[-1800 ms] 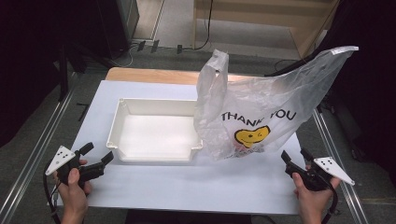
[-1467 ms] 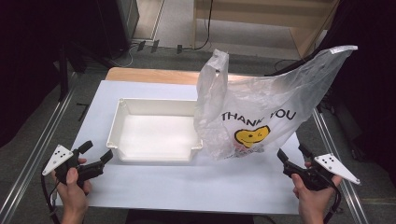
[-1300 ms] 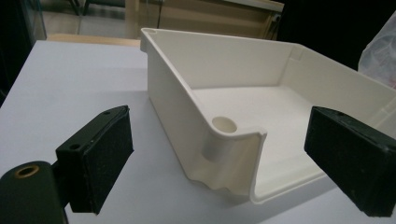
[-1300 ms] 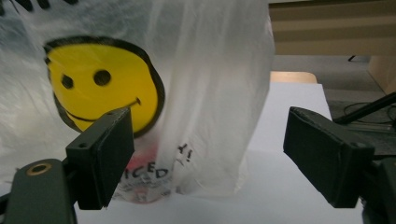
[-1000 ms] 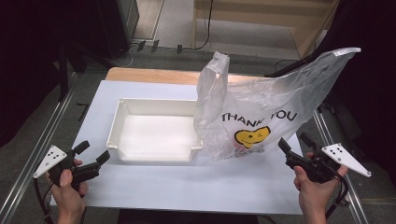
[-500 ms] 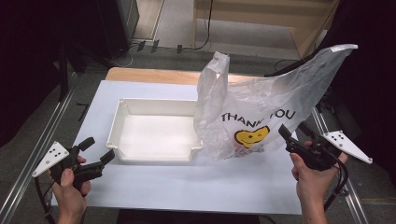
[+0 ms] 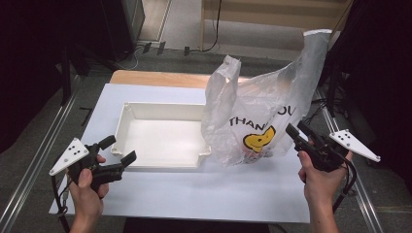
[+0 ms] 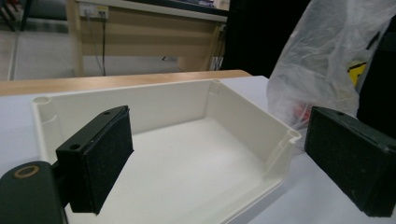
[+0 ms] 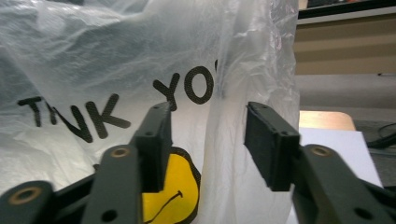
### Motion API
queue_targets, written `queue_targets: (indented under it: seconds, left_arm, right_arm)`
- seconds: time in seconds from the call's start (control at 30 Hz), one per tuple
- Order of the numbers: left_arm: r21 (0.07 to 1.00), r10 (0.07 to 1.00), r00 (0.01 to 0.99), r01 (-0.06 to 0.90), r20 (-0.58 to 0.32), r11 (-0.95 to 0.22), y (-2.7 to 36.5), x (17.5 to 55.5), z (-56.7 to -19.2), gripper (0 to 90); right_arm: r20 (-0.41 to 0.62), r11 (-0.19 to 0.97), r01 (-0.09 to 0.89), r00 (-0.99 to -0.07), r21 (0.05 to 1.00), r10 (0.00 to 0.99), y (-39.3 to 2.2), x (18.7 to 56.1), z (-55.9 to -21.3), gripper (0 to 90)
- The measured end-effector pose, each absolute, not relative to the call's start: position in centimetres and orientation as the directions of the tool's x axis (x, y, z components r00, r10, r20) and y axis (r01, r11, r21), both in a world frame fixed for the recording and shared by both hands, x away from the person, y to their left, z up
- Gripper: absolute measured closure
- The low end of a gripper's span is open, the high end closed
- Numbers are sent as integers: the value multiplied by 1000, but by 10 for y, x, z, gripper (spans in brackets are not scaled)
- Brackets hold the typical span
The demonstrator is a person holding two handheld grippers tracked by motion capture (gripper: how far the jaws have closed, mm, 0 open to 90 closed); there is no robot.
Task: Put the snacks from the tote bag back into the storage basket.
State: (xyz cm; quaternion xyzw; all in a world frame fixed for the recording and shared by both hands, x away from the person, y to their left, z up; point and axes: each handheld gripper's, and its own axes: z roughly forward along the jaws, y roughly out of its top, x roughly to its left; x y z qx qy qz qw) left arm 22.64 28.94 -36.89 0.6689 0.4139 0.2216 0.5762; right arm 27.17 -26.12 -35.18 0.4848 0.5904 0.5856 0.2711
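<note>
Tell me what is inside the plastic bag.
Through the thin plastic bag something red shows near the bottom, close to the white tray. The crumpled film and yellow smiley print hide its shape and anything else inside.

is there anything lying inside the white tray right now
No, the white tray has a bare floor in the high view, and the plastic bag stands beside it on the table, at its right end.

L claw (image 7: 118, 150) gapes wide; R claw (image 7: 297, 132) just been closing, half apart.
</note>
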Motion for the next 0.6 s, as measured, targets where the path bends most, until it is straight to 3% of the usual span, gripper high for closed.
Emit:
queue_targets:
  seconds: [0.13, 0.2, 0.27, 0.37, 0.4, 0.6]
  left_arm:
    - [956, 797, 580, 294, -166, -14, 275, 232, -367, 83]
    - [955, 791, 589, 294, -165, -20, 267, 235, -368, 83]
    - [955, 785, 597, 296, -164, -25, 259, 237, -368, 83]
    - [955, 773, 614, 294, -159, -36, 249, 240, -368, 83]
    - [956, 770, 618, 292, -159, -38, 245, 240, -368, 83]
    - [955, 746, 650, 289, -146, -65, 218, 244, -369, 83]
  right_arm:
    - [252, -155, 260, -397, 953, 883, -260, 273, -351, 591]
    - [245, -149, 256, -401, 955, 883, -259, 273, -351, 556]
    - [239, -147, 249, -395, 957, 887, -257, 272, -350, 456]
    - [241, -145, 264, -385, 954, 891, -255, 274, -350, 190]
    - [246, -142, 274, -391, 951, 887, -254, 276, -349, 147]
    - [249, -139, 301, -364, 943, 897, -251, 277, -350, 143]
